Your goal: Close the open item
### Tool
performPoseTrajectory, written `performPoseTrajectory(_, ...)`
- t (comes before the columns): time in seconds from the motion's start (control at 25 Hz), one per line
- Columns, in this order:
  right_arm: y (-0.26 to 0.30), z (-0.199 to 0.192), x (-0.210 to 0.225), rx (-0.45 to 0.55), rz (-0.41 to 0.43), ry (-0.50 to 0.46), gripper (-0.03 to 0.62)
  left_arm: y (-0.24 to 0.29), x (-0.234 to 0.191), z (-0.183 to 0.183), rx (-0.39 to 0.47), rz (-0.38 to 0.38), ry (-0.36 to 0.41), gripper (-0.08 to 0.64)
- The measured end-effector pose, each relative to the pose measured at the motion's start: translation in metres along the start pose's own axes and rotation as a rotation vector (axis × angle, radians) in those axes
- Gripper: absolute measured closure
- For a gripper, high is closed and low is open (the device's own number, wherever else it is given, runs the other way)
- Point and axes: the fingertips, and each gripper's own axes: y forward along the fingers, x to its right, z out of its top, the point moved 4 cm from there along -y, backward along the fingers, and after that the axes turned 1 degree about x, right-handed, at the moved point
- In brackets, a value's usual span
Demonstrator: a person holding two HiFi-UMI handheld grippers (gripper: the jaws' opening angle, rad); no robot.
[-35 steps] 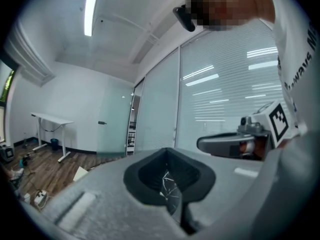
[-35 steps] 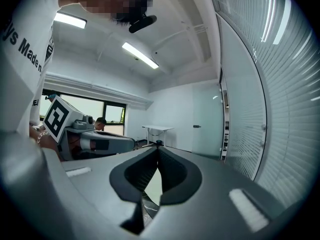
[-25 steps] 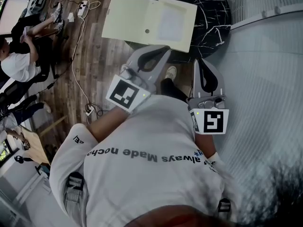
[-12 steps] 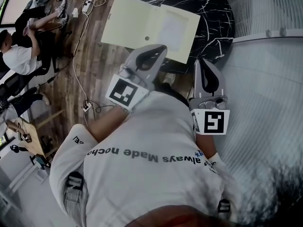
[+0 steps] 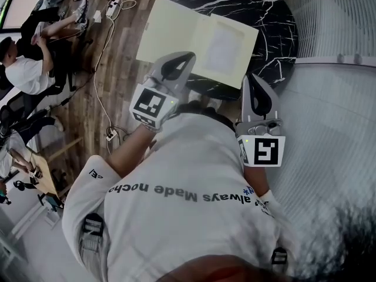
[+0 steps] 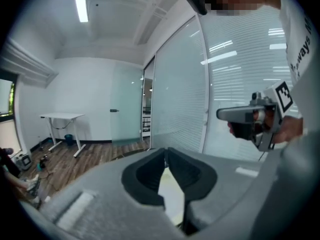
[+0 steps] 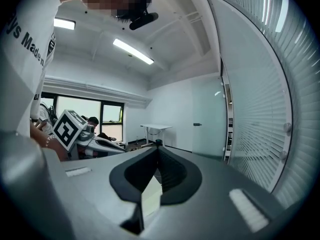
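Frosted glass wall [image 5: 335,116] with fine horizontal slats down the right of the head view; wooden floor [image 5: 117,69] down the left. Filling the lower frame, a white T-shirt [image 5: 188,222], printed in dark letters, upside down from here: "always Made", then a further word too unclear to read for certain.

At the top, a round black marble table [image 5: 273,22] with white veining. On it the folder [image 5: 176,31]: pale yellow, spread open and flat, right leaf on the marble and carrying a paler rectangular panel, left leaf jutting past the table's edge over the floor.

Left gripper [image 5: 189,56] level with the folder's near edge, tip overlapping that edge from above; contact impossible to judge. Jaws pressed together, nothing clamped, only a sliver of pale yellow visible through the gap behind the tips. Right gripper [image 5: 249,76] just beside the folder's near right corner, over the table's rim, apart from the folder; jaws likewise together and empty.

On each gripper a marker cube [image 5: 151,104] with a black-and-white square pattern, no letters.

Seated person [image 5: 23,69] at far left. White power strip [image 5: 113,6] with cable on the floor beyond.
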Motion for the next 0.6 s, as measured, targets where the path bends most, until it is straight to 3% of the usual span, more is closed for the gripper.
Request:
performPoseTrajectory(0.16,0.017,-0.003,-0.007,-0.012,0.005,-0.001,0.591,-0.007,-0.061,-0.03,-0.081,0.087,-0.031,0.478)
performPoseTrajectory(0.36,0.026,-0.009,-0.011,-0.026,0.002,0.003,0.591,-0.022,-0.147,-0.099,-0.231,0.237,-0.081,0.4)
performPoseTrajectory(0.44,0.029,-0.011,-0.012,-0.033,0.003,0.002,0.591,-0.028,-0.177,-0.129,-0.275,0.275,-0.142,0.372)
performPoseTrajectory(0.6,0.035,-0.012,-0.01,-0.049,0.002,-0.004,0.591,-0.043,-0.212,-0.19,-0.308,0.326,-0.355,0.297)
